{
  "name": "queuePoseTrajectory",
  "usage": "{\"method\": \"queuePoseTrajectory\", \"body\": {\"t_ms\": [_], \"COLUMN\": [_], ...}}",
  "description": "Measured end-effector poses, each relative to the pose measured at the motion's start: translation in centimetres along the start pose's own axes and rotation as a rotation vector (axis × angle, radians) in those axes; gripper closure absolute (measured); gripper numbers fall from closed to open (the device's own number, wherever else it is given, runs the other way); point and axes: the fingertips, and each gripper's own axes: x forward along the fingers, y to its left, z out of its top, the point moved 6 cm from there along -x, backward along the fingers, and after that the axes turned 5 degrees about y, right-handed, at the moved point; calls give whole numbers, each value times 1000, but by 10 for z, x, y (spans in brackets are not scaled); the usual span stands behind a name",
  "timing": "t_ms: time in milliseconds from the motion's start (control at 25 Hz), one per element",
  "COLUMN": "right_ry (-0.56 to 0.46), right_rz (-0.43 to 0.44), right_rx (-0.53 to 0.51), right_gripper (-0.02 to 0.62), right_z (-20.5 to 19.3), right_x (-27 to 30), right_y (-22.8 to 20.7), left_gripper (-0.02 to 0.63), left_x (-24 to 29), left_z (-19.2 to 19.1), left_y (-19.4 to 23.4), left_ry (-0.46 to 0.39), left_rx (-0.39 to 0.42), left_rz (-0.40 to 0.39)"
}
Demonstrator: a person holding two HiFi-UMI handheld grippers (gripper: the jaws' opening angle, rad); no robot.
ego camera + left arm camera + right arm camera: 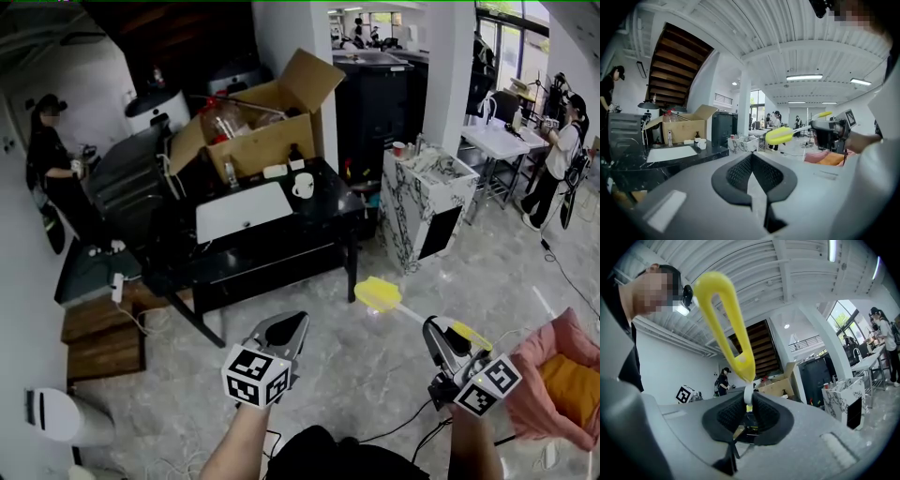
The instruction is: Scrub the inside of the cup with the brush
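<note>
Yellow sponge head on the brush (378,295) is sticking out over the floor (375,394), nowhere near anything yet. The right gripper (446,343) is clamped on the brush's thin white stem, and its own view shows the yellow loop handle (724,319) poking back up toward the camera. The left gripper (285,330) has its jaws pressed together with nothing between them.

The cup (303,185) is a white mug standing upright on the black desk (272,246), toward its right end. It's just right of a flat white board (244,211) and just in front of the cardboard box (258,127).

The bit that matters: from the brush head the cup lies far and to the left, well apart, with open floor in between. The brush's long axis runs from the right gripper out far-left, so the sponge end already points roughly at the desk. The left gripper looks like the nearer one to the cup, so I'd guess it goes for the mug while the right brings the brush in from above. Nothing scrubbed so far as I can tell
</note>
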Motion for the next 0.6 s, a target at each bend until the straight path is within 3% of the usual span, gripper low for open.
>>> {"method": "queuePoseTrajectory", "body": {"t_ms": [240, 600], "right_ry": [17, 53], "right_rz": [29, 37], "right_rx": [30, 55], "right_gripper": [551, 551], "right_z": [-11, -14], "right_x": [-8, 32], "right_y": [-4, -34], "left_gripper": [586, 586], "left_x": [6, 47], "left_z": [2, 1], "left_y": [-11, 25], "left_ry": [3, 1], "left_rx": [1, -37], "left_rz": [-11, -12]}}
